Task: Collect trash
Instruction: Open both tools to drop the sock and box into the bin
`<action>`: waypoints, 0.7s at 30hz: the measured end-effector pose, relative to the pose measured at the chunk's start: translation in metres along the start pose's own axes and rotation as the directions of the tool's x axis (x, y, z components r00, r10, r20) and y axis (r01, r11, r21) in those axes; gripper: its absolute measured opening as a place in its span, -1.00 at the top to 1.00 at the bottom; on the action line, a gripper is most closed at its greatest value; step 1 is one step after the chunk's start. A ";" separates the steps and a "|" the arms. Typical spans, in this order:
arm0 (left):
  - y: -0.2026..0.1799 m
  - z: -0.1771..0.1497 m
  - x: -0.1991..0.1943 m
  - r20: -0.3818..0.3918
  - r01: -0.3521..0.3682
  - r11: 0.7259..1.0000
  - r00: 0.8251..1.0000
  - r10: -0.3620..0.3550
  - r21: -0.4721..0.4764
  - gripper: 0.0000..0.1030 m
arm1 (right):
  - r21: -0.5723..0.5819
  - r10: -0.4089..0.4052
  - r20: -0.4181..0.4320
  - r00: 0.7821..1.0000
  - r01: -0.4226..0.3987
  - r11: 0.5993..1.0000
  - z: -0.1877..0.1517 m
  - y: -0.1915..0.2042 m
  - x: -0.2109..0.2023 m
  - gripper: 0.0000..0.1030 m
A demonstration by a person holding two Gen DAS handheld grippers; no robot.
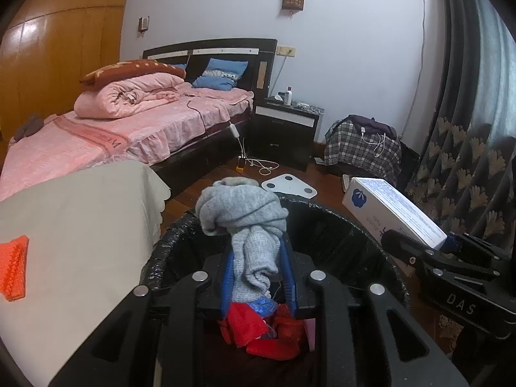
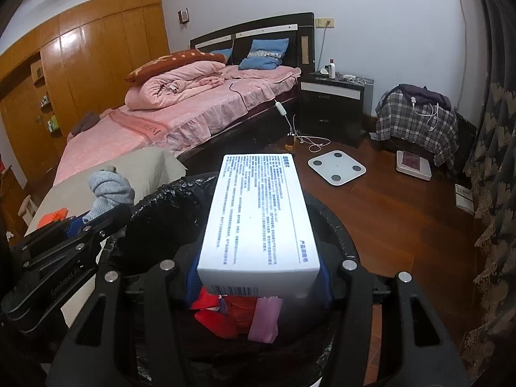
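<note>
My left gripper (image 1: 258, 251) is shut on a bunched grey knitted cloth (image 1: 242, 206), which stands up between its blue pads over a black-lined trash bin (image 1: 161, 248). Red scraps (image 1: 251, 329) lie inside the bin. To the right, my right gripper (image 1: 445, 242) holds a white box (image 1: 387, 209). In the right wrist view my right gripper (image 2: 258, 271) is shut on that white box with blue print (image 2: 258, 206), held lengthwise over the bin (image 2: 167, 193). Red scraps (image 2: 219, 316) and a pink piece (image 2: 266, 319) lie below it. My left gripper (image 2: 80, 222) with the grey cloth (image 2: 109, 190) is at the left.
A cloth-covered table (image 1: 80, 225) with an orange item (image 1: 14, 267) stands left of the bin. Behind are a pink bed (image 2: 193, 109), a dark nightstand (image 2: 332, 103), a white scale (image 2: 337, 167) and cables (image 2: 309, 143) on the wood floor, a plaid-covered pile (image 2: 416, 122), and curtains (image 2: 496, 161) at right.
</note>
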State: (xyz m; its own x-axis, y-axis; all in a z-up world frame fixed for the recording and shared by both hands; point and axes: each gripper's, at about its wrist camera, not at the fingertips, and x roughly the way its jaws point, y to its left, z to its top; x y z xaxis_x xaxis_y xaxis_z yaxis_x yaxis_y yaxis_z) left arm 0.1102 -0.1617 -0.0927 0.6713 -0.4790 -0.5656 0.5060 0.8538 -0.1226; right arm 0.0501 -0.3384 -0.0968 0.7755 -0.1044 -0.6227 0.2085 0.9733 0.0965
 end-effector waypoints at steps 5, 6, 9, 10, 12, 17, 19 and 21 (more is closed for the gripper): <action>0.000 -0.002 0.006 -0.014 0.013 1.000 1.000 -0.013 0.000 0.40 | -0.006 -0.005 -0.008 1.000 0.005 1.000 -0.001 0.000 0.008 -0.06; 0.001 -0.002 0.008 -0.018 0.018 1.000 1.000 -0.018 -0.002 0.28 | -0.010 -0.008 -0.011 1.000 0.008 1.000 -0.002 0.000 0.010 -0.09; 0.006 -0.002 0.009 -0.013 0.015 1.000 1.000 -0.015 -0.018 0.05 | -0.023 -0.021 -0.014 1.000 0.021 1.000 -0.005 0.001 0.012 -0.35; 0.009 -0.002 0.008 -0.009 0.012 1.000 1.000 -0.012 -0.023 0.03 | -0.023 -0.024 -0.012 1.000 0.024 0.999 -0.005 0.001 0.013 -0.42; 0.015 -0.002 0.006 -0.004 -0.001 1.000 1.000 0.001 -0.031 -0.22 | -0.023 -0.029 -0.010 1.000 0.029 0.999 -0.007 0.000 0.013 -0.55; 0.026 -0.002 -0.002 0.013 -0.046 0.998 0.999 0.047 -0.048 -0.61 | -0.020 -0.037 0.003 0.999 0.037 0.999 -0.006 -0.001 0.011 -0.82; 0.032 -0.002 -0.006 0.015 -0.062 0.997 0.998 0.063 -0.054 -0.69 | -0.012 -0.028 -0.001 1.000 0.028 1.000 -0.005 -0.002 0.011 -0.86; 0.036 -0.003 -0.010 0.015 -0.077 0.995 0.997 0.078 -0.057 -0.79 | -0.002 -0.015 -0.003 1.000 0.015 1.000 -0.004 -0.002 0.010 -0.89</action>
State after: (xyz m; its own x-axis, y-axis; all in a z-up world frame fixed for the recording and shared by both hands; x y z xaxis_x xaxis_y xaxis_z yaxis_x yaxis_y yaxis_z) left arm 0.1206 -0.1255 -0.0941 0.7172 -0.4136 -0.5608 0.4207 0.8986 -0.1246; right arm 0.0552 -0.3408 -0.1065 0.7702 -0.1179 -0.6267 0.2187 0.9720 0.0859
